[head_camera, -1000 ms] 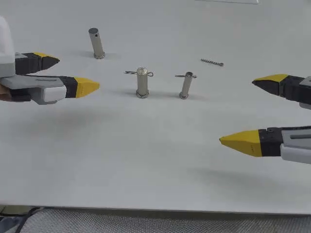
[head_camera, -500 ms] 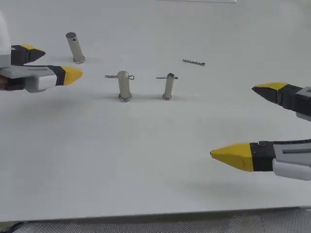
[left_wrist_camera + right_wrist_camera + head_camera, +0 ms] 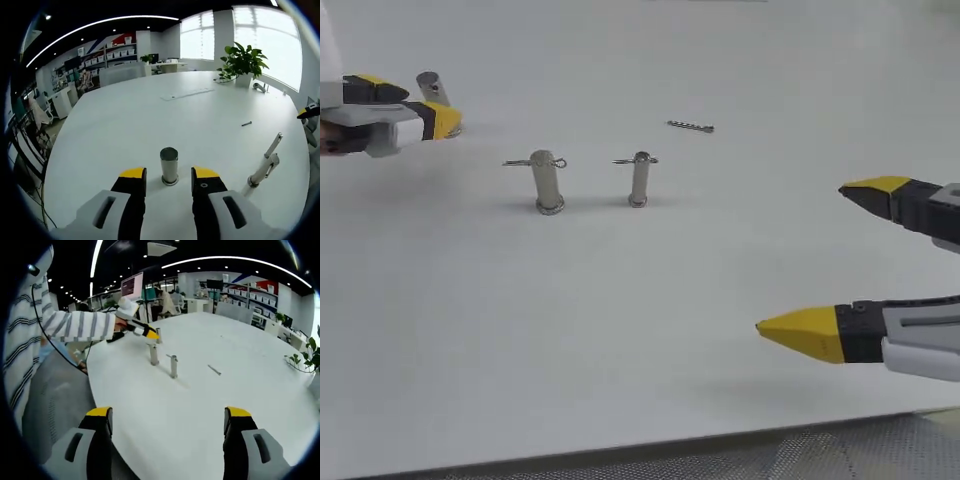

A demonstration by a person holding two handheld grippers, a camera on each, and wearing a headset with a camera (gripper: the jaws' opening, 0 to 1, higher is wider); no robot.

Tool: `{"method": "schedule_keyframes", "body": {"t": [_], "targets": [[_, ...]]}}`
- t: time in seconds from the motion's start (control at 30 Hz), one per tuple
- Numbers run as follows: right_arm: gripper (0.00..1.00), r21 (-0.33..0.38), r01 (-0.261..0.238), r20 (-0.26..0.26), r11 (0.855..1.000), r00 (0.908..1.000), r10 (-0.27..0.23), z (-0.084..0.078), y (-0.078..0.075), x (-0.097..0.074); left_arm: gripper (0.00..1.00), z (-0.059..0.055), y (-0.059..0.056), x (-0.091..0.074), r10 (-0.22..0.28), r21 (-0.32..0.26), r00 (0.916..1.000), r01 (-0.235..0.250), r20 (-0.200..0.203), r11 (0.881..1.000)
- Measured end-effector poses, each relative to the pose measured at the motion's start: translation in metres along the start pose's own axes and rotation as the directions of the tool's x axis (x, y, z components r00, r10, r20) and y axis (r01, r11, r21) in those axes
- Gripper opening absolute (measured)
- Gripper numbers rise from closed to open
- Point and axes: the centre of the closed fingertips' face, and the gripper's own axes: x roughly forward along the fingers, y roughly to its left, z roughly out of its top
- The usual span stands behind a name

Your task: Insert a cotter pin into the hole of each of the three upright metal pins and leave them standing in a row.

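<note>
A bare upright metal pin (image 3: 169, 165) stands just ahead of my left gripper (image 3: 169, 176), in line with the gap between its open jaws and touching neither. In the head view that pin (image 3: 427, 83) is partly hidden behind the left gripper (image 3: 422, 104) at the far left. Two more upright pins (image 3: 548, 181) (image 3: 639, 179) stand side by side mid-table, each with a cotter pin through its top. A loose cotter pin (image 3: 690, 126) lies flat behind them. My right gripper (image 3: 802, 258) hovers wide open at the right, holding nothing.
The white table (image 3: 620, 330) runs to its near edge at the bottom of the head view. In the right gripper view a person's striped sleeve (image 3: 75, 325) reaches over the table's left side. A potted plant (image 3: 243, 60) stands at the far edge.
My left gripper has moved away from me and up to the bare pin, which now stands at the mouth of its jaws. The right gripper stays about where it was. The head camera has shifted.
</note>
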Motion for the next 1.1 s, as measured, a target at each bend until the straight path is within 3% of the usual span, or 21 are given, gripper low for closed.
{"method": "schedule_keyframes", "body": {"t": [0.17,0.23,0.33,0.47,0.57,0.73,0.93,1.1], "targets": [[0.93,0.006,0.018,0.002,1.0,0.9998,-0.018,-0.001,-0.006,-0.006,0.24,0.005,-0.003,0.009,-0.027,-0.045,0.9996,0.027,0.005,0.999],[0.92,0.007,0.028,0.002,1.0,0.9996,-0.028,-0.001,-0.008,-0.009,0.21,0.003,-0.002,0.012,-0.025,-0.053,0.9996,0.024,-0.016,0.998],[0.92,0.014,0.042,0.01,0.999,0.9991,-0.042,-0.001,-0.011,-0.013,0.19,0.003,-0.002,0.013,-0.027,-0.041,0.9994,0.027,-0.019,0.999],[0.92,0.019,0.046,0.011,0.999,0.9988,-0.047,-0.002,-0.013,-0.015,0.16,-0.001,-0.003,0.016,-0.022,-0.023,0.9984,0.021,-0.052,1.0],[0.89,0.007,0.068,0.007,0.998,0.9976,-0.068,-0.006,-0.017,-0.015,0.13,-0.002,0.001,0.015,0.003,0.021,0.9981,-0.002,-0.061,1.0],[0.86,0.021,0.066,0.013,0.998,0.9977,-0.066,-0.006,-0.017,-0.015,0.12,-0.002,0.0,0.014,0.01,0.006,0.998,-0.01,-0.062,1.0],[0.86,0.028,0.062,0.021,0.998,0.9978,-0.062,-0.007,-0.016,-0.014,0.12,-0.003,0.0,0.011,0.041,-0.06,0.9973,-0.045,-0.061,0.997],[0.86,0.03,0.053,0.027,0.998,0.9982,-0.053,-0.008,-0.015,-0.012,0.12,-0.003,-0.008,0.004,0.049,-0.05,0.9963,-0.052,-0.07,0.997]]}}
